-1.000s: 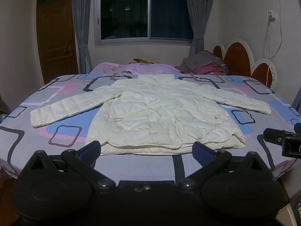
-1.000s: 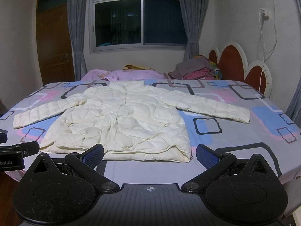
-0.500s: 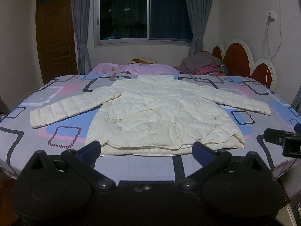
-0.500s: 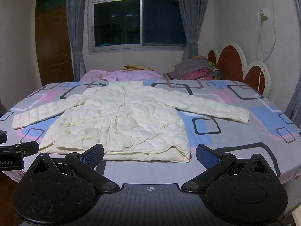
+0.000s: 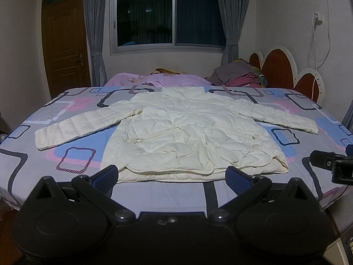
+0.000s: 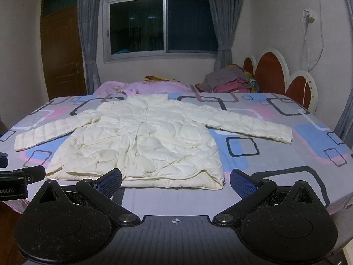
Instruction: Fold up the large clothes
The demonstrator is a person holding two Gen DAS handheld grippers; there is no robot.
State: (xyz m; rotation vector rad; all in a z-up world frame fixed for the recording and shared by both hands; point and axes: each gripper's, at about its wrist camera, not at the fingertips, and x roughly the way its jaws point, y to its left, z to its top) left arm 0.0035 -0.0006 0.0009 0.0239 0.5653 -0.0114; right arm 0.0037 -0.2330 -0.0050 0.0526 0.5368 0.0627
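Observation:
A cream quilted puffer jacket [image 5: 189,134] lies flat on the bed, front up, collar toward the far side, both sleeves spread out sideways; it also shows in the right wrist view [image 6: 141,141]. My left gripper [image 5: 172,177] is open and empty, held off the near bed edge just short of the jacket's hem. My right gripper [image 6: 175,182] is open and empty, also at the near edge, in front of the hem's right part. Each gripper shows at the edge of the other's view.
The bed [image 5: 154,194] has a grey sheet with pink and blue squares. A pink blanket [image 5: 167,80] and a pile of folded clothes [image 5: 238,75] lie at the far side by the red headboard [image 5: 280,70]. A wooden door [image 5: 64,50] stands at the left.
Both views have shifted very slightly; the jacket has not moved and both grippers remain open.

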